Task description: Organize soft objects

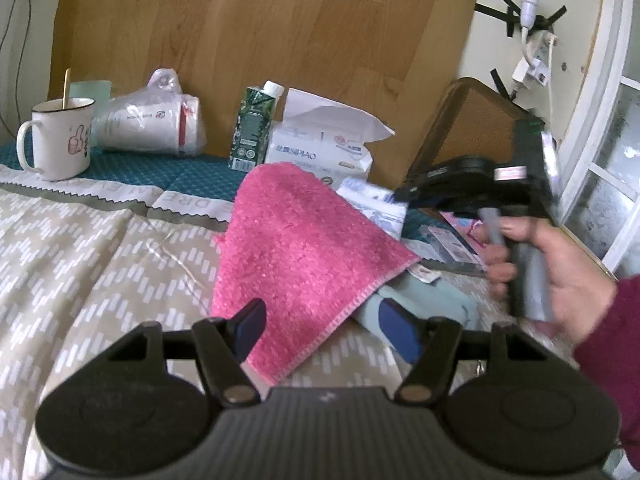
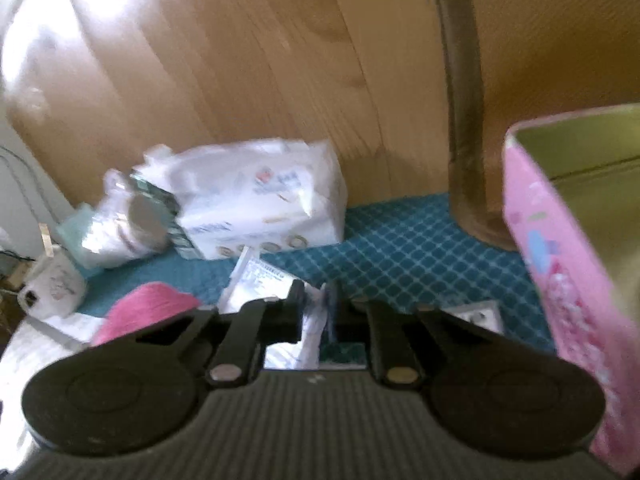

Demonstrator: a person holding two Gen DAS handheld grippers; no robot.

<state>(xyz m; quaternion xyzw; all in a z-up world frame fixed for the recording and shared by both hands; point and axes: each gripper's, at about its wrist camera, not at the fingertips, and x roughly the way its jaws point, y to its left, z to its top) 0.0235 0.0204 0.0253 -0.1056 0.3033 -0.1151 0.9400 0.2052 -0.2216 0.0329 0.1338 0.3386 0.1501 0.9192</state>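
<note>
A pink fluffy towel (image 1: pixel 296 256) lies on the patterned bedspread (image 1: pixel 80 264), draped over a pale blue soft item (image 1: pixel 424 300). My left gripper (image 1: pixel 324 326) is open, its blue pads straddling the towel's near corner. In the left wrist view my right gripper (image 1: pixel 400 196) is held in a hand at the right, above the towel's far edge. In the right wrist view the right gripper (image 2: pixel 314 306) is shut on a white printed tissue pack (image 2: pixel 272 280), held above the teal cloth. The pink towel (image 2: pixel 144 308) shows at lower left there.
A white mug (image 1: pixel 60 140), bagged paper cups (image 1: pixel 152 120), a green carton (image 1: pixel 252 128) and a large tissue package (image 1: pixel 320 148) stand along the wooden headboard (image 1: pixel 280 32). An open pink tin box (image 2: pixel 572 248) is close on the right. A chair (image 1: pixel 472 128) stands at right.
</note>
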